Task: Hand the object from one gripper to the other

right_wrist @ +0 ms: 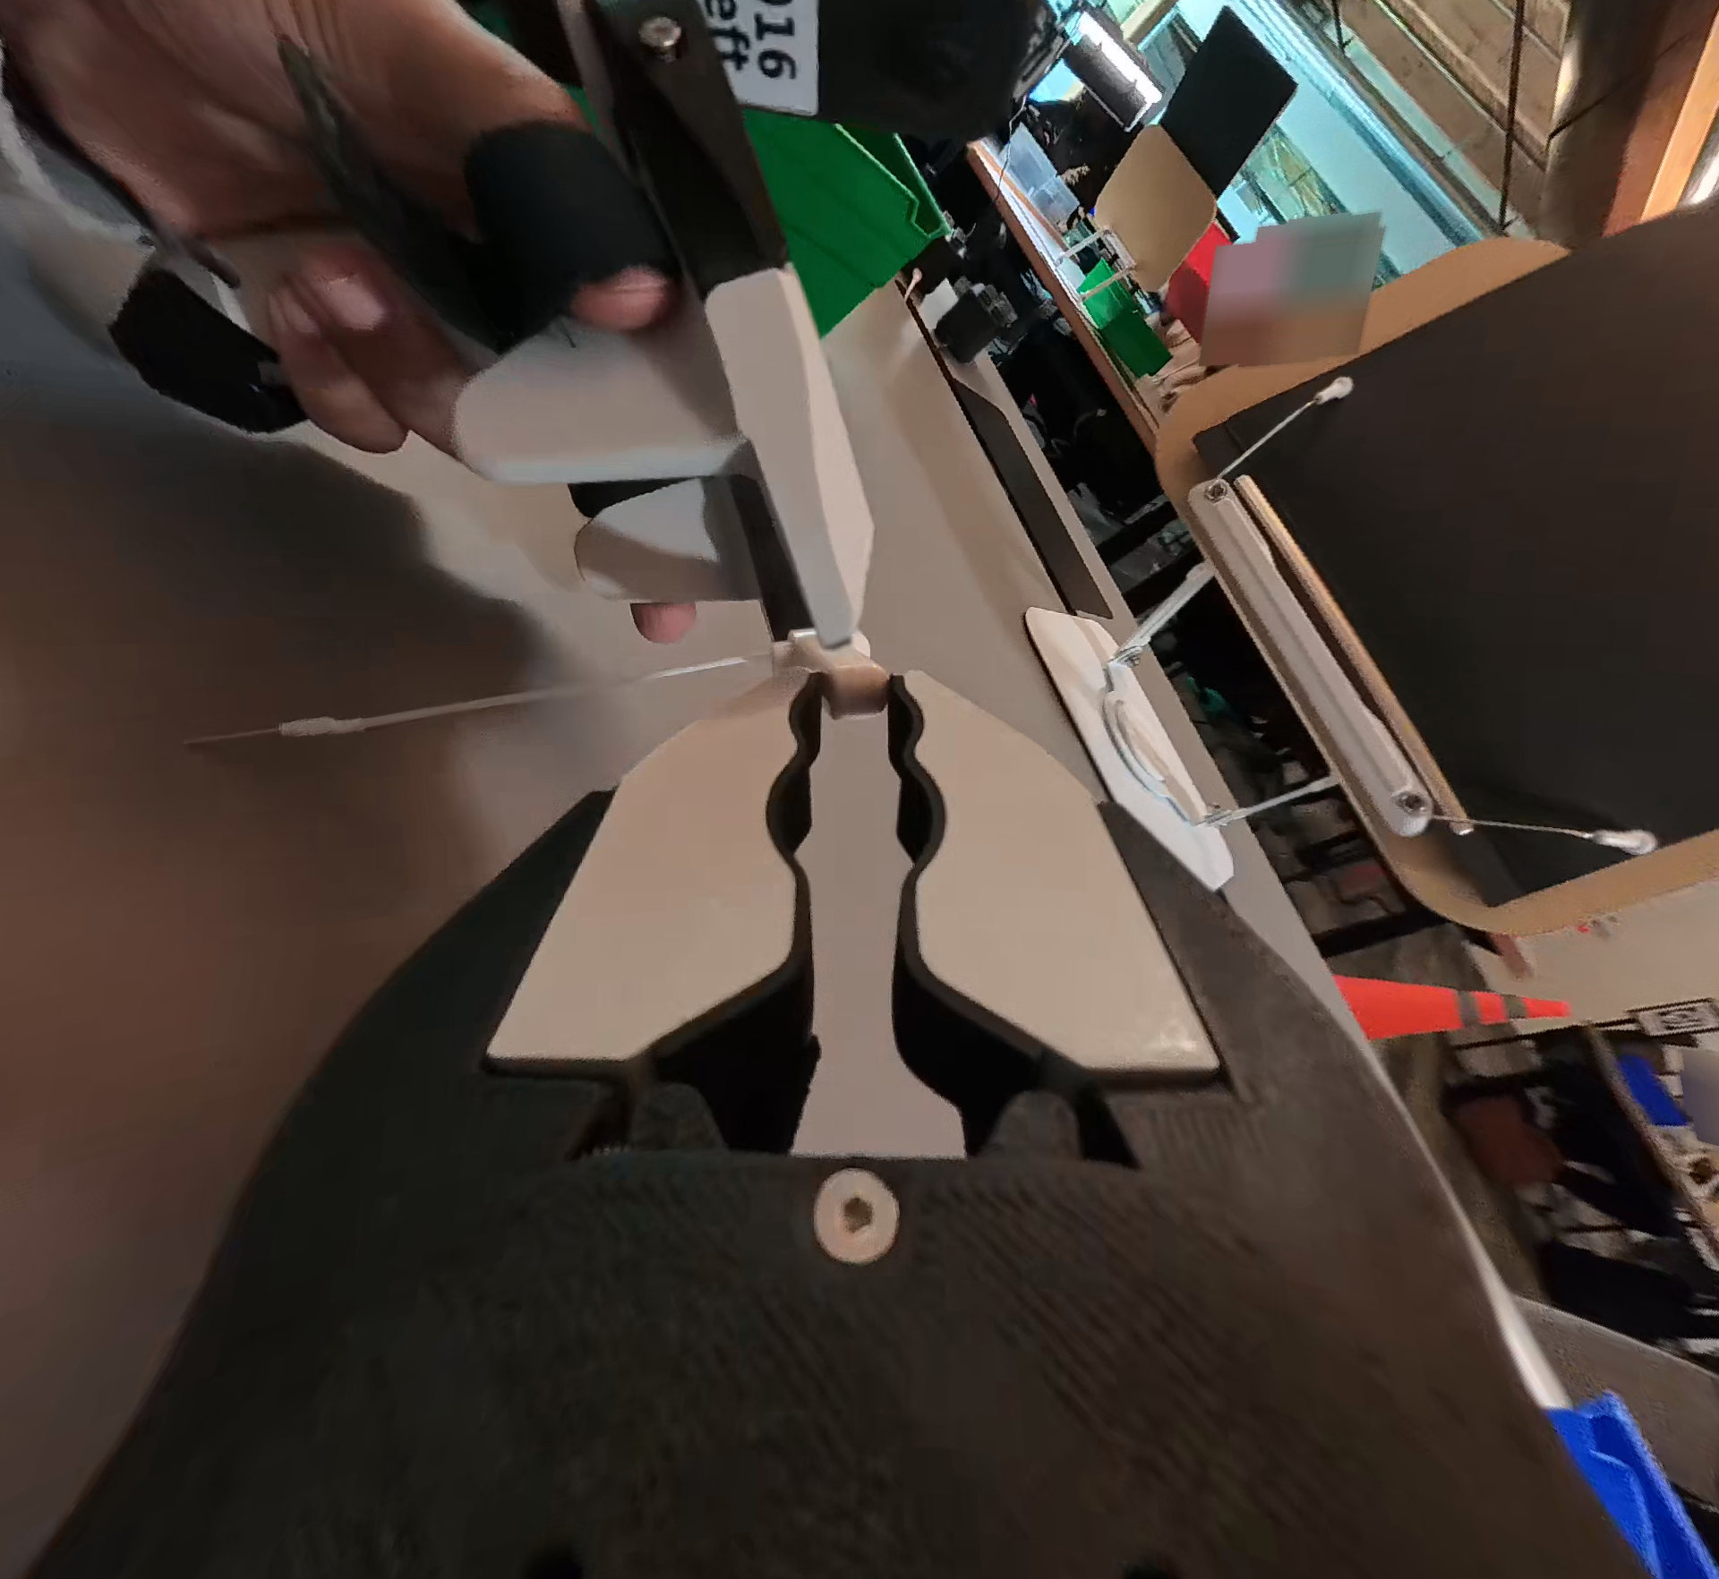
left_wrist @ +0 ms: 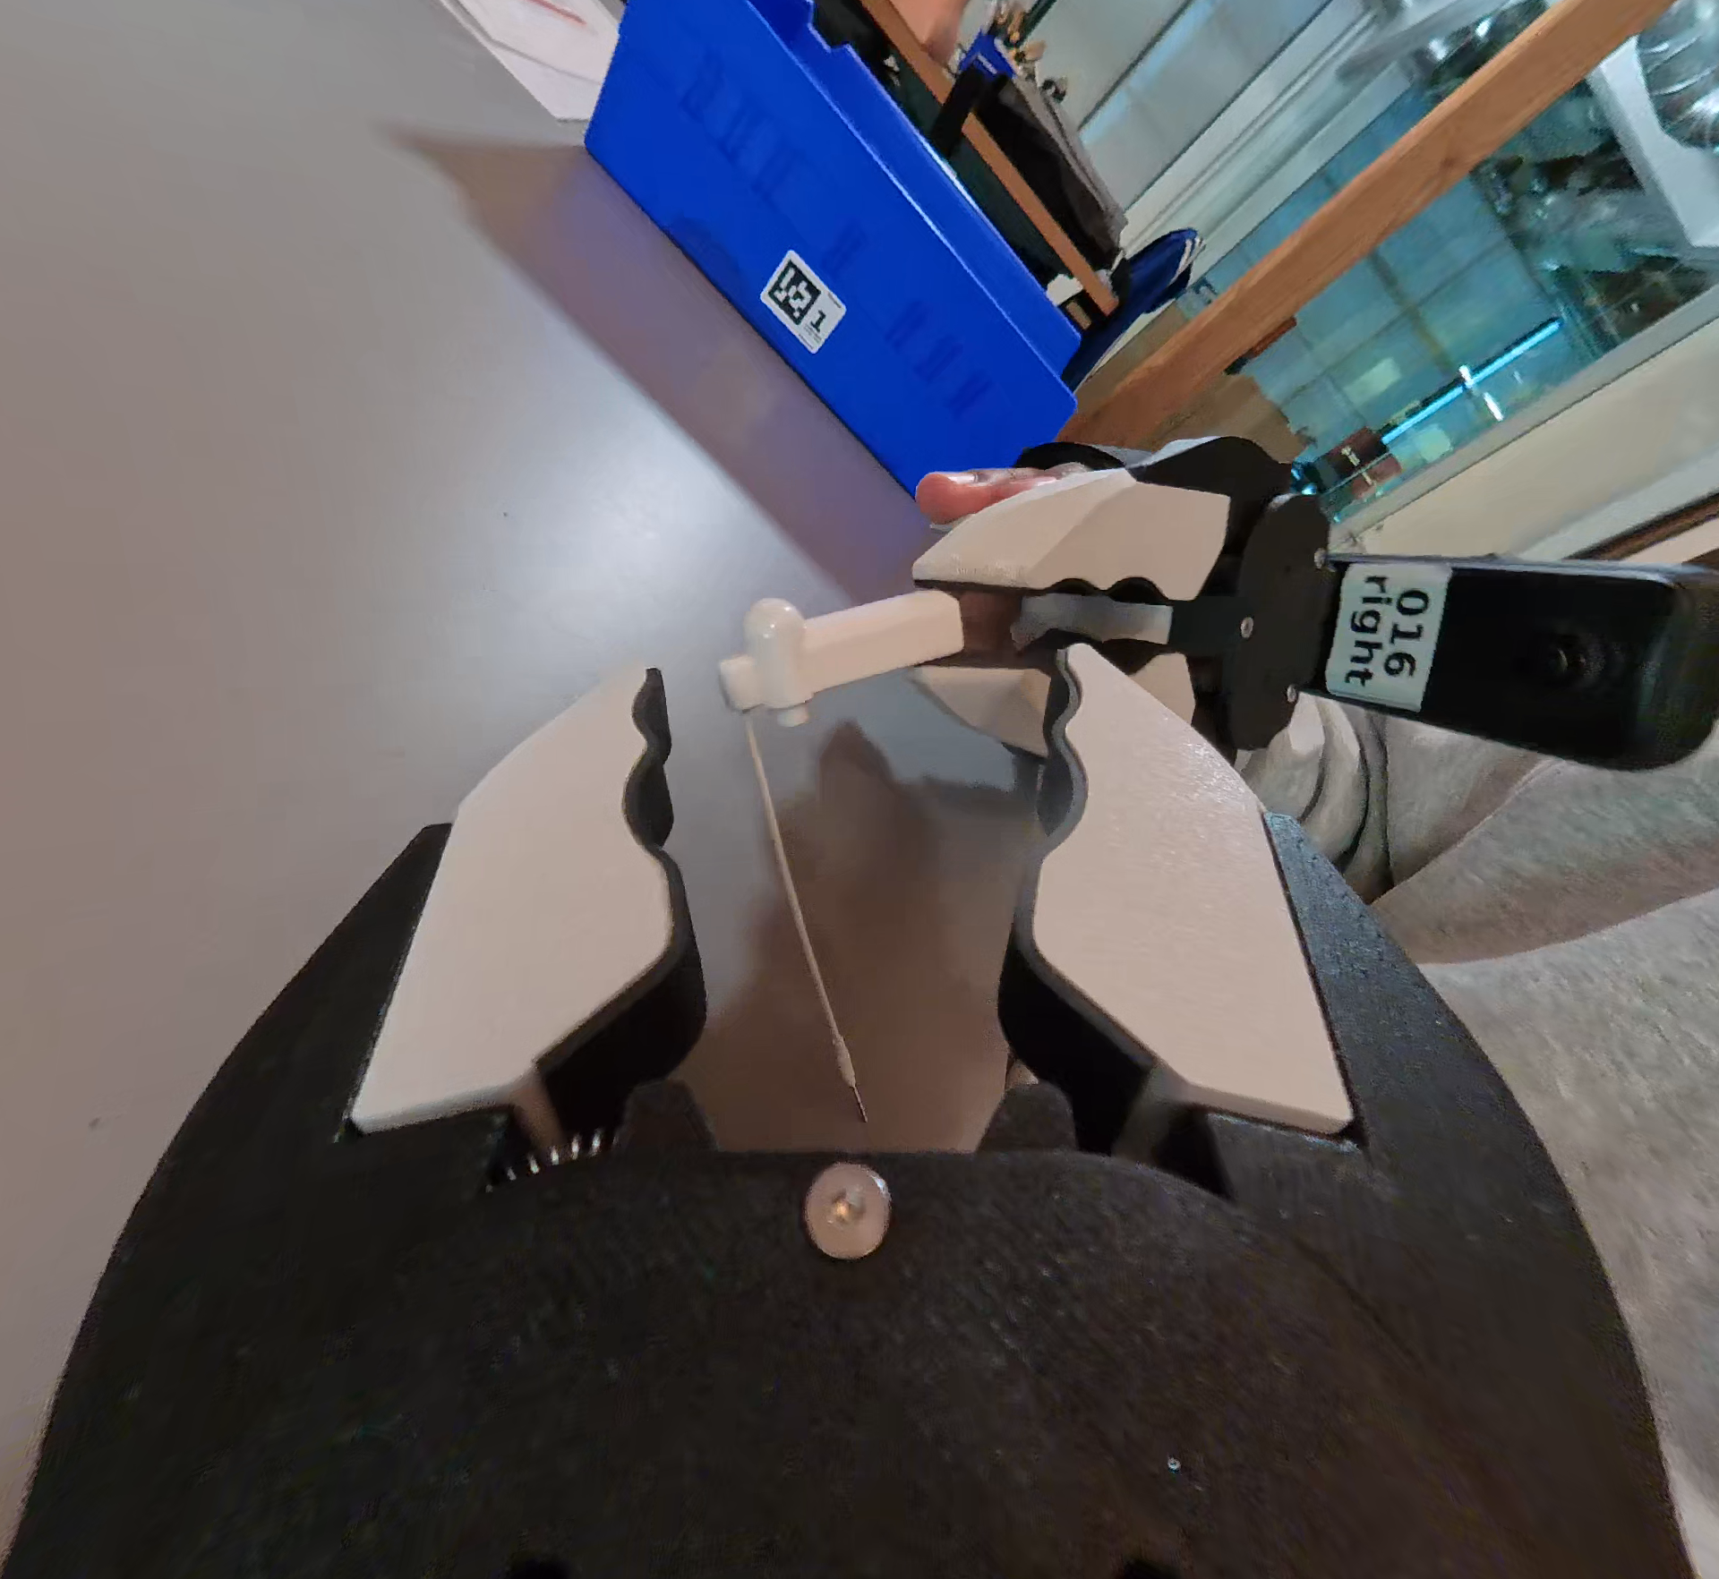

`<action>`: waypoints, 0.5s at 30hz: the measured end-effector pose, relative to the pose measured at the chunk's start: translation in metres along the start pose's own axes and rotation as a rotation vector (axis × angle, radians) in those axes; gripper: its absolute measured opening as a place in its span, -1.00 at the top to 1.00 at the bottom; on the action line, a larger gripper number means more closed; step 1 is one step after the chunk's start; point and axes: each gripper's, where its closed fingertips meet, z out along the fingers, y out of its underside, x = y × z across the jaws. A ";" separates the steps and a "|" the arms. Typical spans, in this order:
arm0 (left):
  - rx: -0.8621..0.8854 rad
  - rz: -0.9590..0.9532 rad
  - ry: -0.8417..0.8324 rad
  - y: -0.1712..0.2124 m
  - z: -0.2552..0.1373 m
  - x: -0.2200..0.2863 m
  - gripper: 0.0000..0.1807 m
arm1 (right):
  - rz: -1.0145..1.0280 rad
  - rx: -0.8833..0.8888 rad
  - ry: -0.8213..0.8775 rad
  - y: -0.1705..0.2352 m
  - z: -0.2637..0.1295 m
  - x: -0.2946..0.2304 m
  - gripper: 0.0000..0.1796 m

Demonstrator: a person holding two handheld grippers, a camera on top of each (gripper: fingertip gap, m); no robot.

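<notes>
Holding our right gripper level above the grey worktop, we see its fingers pinched on the flat stem of a small white plastic tag with a thin trailing pin-tipped cord. Our left gripper sits just below, fingers spread wide and empty, the cord hanging between them. Each gripper body carries a white printed label; a blue plastic bin behind bears a square black-and-white marker sticker.
</notes>
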 end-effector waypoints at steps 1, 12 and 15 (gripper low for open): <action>-0.001 0.000 -0.010 0.001 0.001 0.000 0.11 | -0.023 -0.008 0.004 -0.001 0.001 -0.002 0.84; -0.022 0.009 -0.049 0.006 0.003 -0.003 0.38 | -0.080 -0.021 0.013 -0.006 0.001 -0.008 0.84; -0.023 0.017 -0.042 0.006 0.002 -0.003 0.39 | -0.092 -0.005 0.024 -0.007 0.001 -0.008 0.84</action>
